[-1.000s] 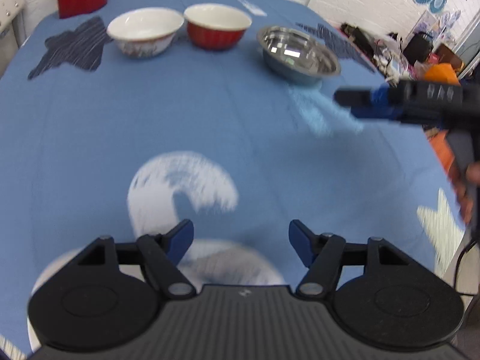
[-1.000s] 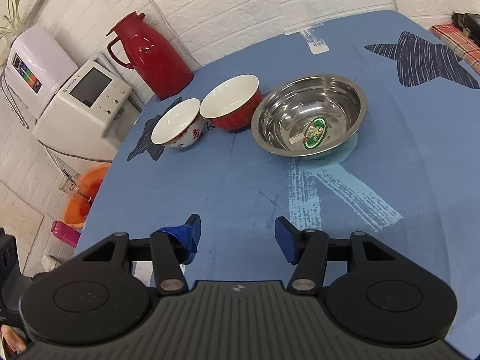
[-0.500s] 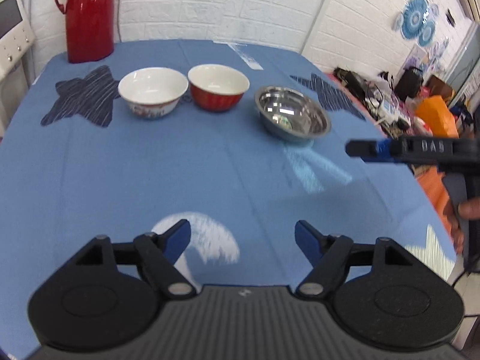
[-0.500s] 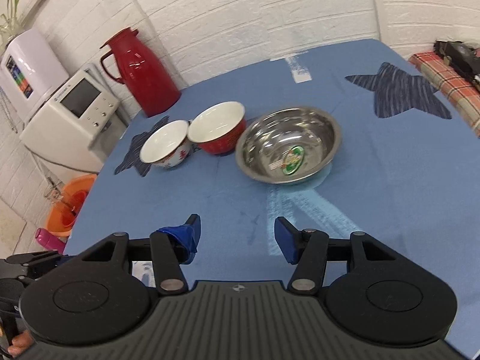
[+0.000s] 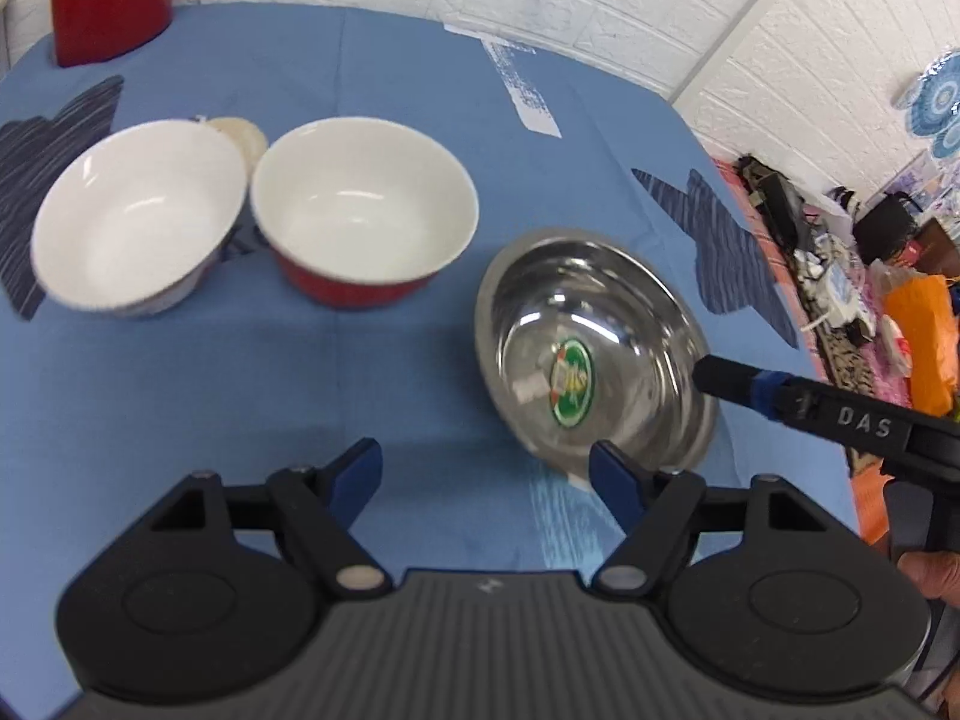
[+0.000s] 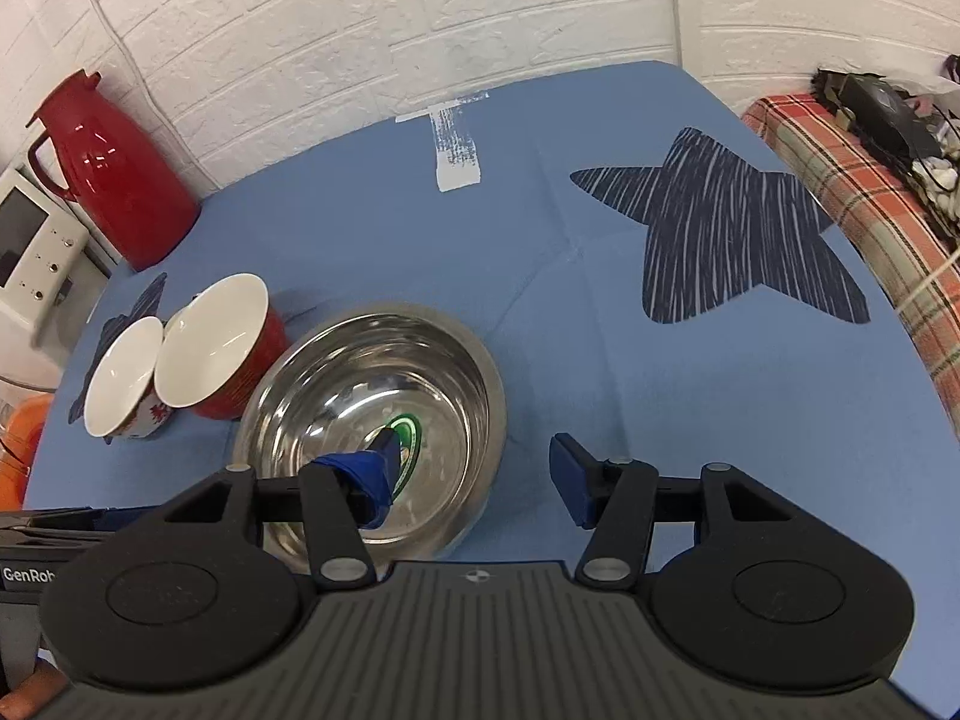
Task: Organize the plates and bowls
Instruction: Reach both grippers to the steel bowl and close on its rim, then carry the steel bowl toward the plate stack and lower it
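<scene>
Both tongs moved closer; right tongs spread, straddling steel bowl rim; left tongs released; bowl shiny, green sticker inside.

Home dining corner: tablecloth, thermos.

3 bowls, 1 red jug

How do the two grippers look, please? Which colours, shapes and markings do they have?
The left gripper and the right gripper are alike: black ribbed body, two round black discs, angled black arms, blue finger pads. White letters "DAS" mark the right gripper's side.
</scene>
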`<state>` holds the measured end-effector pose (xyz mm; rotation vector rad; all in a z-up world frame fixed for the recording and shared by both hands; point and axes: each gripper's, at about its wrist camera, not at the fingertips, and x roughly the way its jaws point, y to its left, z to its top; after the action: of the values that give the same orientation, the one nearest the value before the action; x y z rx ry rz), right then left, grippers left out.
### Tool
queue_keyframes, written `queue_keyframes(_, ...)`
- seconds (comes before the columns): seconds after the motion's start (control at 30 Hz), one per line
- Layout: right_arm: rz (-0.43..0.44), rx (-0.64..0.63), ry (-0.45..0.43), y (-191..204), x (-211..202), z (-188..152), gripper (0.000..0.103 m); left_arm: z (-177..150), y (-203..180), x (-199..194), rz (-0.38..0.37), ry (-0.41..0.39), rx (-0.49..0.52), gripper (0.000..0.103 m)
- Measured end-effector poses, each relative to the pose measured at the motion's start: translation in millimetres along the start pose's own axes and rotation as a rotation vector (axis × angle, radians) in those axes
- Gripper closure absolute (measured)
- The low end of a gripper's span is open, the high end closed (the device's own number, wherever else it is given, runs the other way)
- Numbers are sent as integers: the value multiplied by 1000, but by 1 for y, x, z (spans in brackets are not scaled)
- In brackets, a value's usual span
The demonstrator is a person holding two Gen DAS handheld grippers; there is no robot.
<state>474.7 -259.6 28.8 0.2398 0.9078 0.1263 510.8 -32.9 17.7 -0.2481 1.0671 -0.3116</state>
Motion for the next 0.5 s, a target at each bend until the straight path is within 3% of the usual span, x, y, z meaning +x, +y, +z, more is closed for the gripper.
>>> queue_keyframes(0.37, 3, -118, 100, 10, 47, 7, 61, 15, -8, 42, 59, 14, 3, 31)
queue_keyframes(0.5, -5, -142, 74, 11, 50, 7, 59, 13, -10, 44, 83, -7, 15, 33)
